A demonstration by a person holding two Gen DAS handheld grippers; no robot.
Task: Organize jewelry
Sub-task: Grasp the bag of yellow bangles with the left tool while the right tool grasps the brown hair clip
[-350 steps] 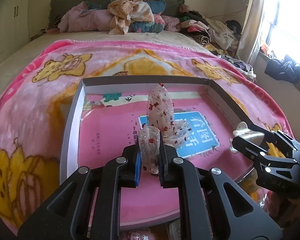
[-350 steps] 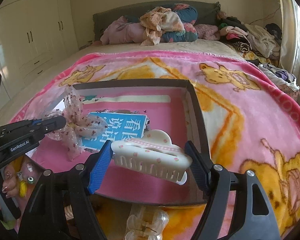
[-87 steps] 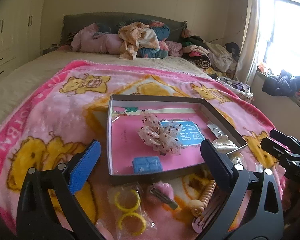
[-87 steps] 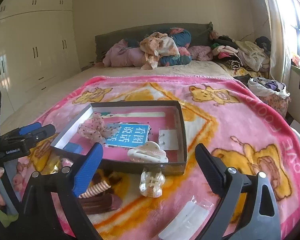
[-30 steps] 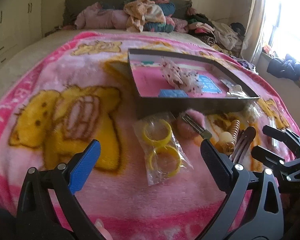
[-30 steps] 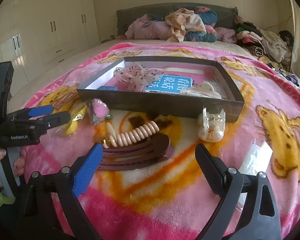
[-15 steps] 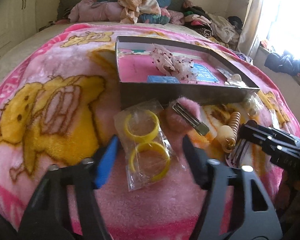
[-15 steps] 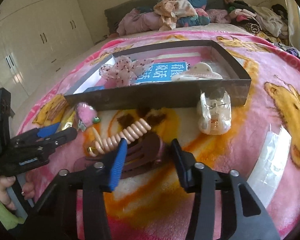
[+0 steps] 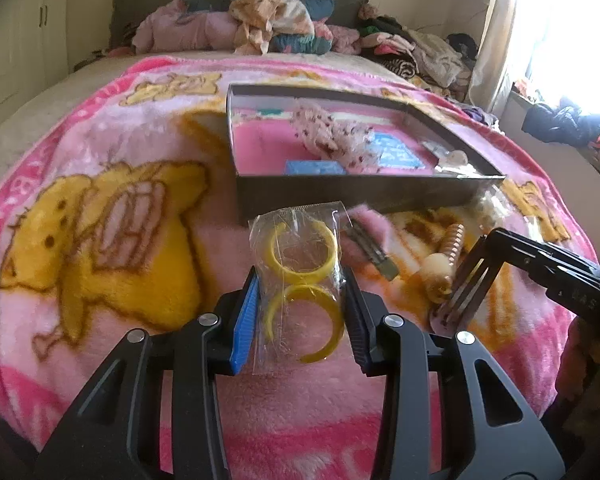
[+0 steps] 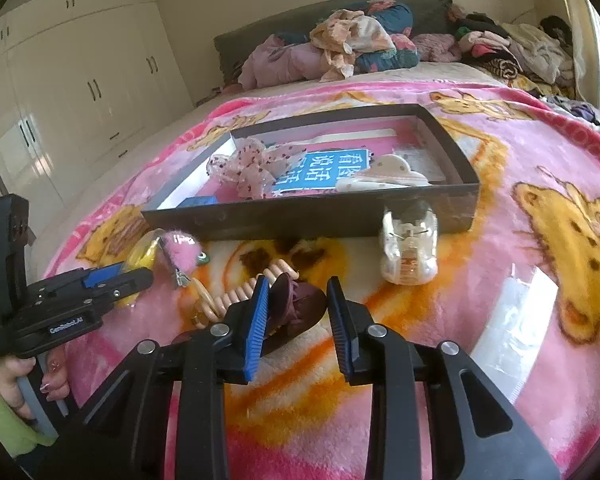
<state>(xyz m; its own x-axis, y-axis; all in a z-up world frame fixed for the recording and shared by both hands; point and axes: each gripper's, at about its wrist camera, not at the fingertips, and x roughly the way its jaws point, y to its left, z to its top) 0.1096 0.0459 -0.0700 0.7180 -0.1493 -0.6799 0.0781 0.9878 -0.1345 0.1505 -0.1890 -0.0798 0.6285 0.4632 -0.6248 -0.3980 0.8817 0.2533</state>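
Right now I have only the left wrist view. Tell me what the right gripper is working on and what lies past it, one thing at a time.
Observer: The right gripper has just been closing its jaws with the brown hair clip between them. I cannot tell whether both pads press it yet.
Operator: Go on, to its right.
Observer: A clear claw clip lies on the blanket, outside the tray, against its front wall.
Operator: Further right.
Observer: A flat clear wrapper lies on the blanket, apart from the claw clip.
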